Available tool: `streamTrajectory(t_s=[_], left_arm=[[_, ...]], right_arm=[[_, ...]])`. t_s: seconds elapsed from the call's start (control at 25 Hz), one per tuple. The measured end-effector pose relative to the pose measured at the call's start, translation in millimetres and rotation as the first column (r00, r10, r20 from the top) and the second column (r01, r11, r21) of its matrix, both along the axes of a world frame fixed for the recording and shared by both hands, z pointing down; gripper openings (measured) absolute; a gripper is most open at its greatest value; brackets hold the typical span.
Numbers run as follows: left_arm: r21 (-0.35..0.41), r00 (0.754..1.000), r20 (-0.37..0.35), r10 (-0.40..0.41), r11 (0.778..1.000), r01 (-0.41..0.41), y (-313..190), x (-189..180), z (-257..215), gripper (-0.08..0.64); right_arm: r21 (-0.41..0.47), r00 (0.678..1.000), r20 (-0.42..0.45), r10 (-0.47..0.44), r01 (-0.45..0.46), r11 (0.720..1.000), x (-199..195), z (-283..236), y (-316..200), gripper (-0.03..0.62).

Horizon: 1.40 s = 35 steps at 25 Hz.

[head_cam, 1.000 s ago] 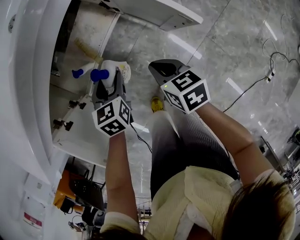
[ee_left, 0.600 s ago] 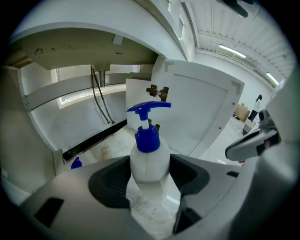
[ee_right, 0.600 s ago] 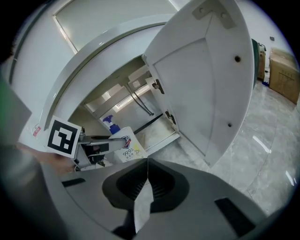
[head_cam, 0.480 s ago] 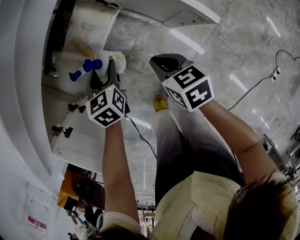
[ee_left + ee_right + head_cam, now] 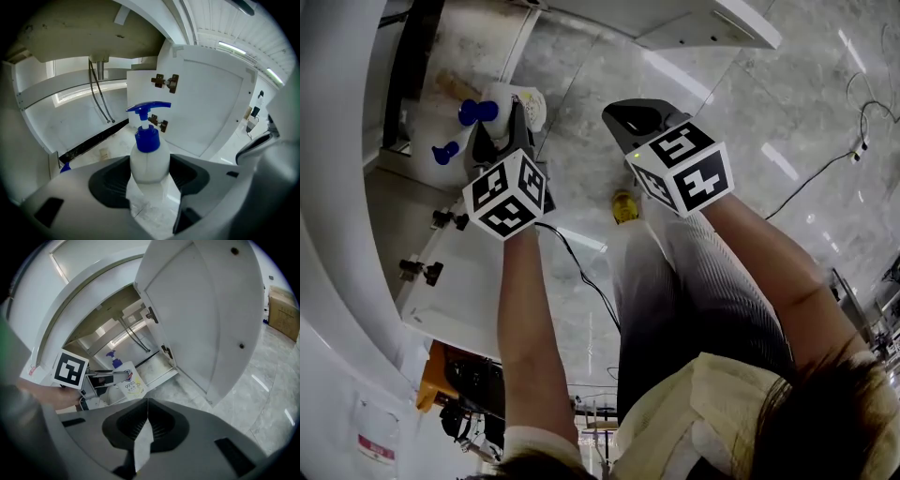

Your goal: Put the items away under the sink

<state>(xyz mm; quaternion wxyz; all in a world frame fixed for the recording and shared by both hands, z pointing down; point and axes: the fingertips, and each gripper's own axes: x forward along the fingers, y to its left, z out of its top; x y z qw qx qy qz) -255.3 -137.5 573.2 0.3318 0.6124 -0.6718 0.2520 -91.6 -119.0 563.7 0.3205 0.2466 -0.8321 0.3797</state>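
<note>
My left gripper (image 5: 499, 131) is shut on a white pump bottle (image 5: 525, 103) with a blue pump head (image 5: 473, 112). It holds the bottle at the open front of the under-sink cabinet (image 5: 389, 211). In the left gripper view the bottle (image 5: 149, 161) stands upright between the jaws, with the cabinet's inside behind it. A second blue-topped bottle (image 5: 112, 360) stands inside the cabinet. My right gripper (image 5: 630, 120) hangs over the floor to the right of the cabinet, shut and holding nothing. Its view shows the held bottle (image 5: 127, 381) and the left gripper's marker cube (image 5: 70, 369).
Both cabinet doors stand open: one (image 5: 464, 286) with hinges to the left, one (image 5: 211, 310) to the right. Two hoses (image 5: 101, 98) hang from the sink inside. A small yellow thing (image 5: 623, 204) lies on the marble floor by the person's leg. A cable (image 5: 806, 173) crosses the floor.
My left gripper has carried the pump bottle up and to the left in the head view, closer to the cabinet opening. The right gripper has barely moved.
</note>
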Motion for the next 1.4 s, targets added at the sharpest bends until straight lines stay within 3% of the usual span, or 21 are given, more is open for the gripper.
streamTrajectory(t_s=[0.88,1.4], left_arm=[[0.062,0.997,0.070,-0.025,0.998,0.021,-64,-22,45,0.288],[0.117,0.983,0.177,-0.044,0.993,0.023,-102,-52,59,0.288]], right_arm=[[-0.013,0.999,-0.019,-0.027,0.026,1.000,-4,41,-8,0.026],[-0.016,0.998,-0.021,-0.057,0.057,0.998,-15,60,-9,0.026]])
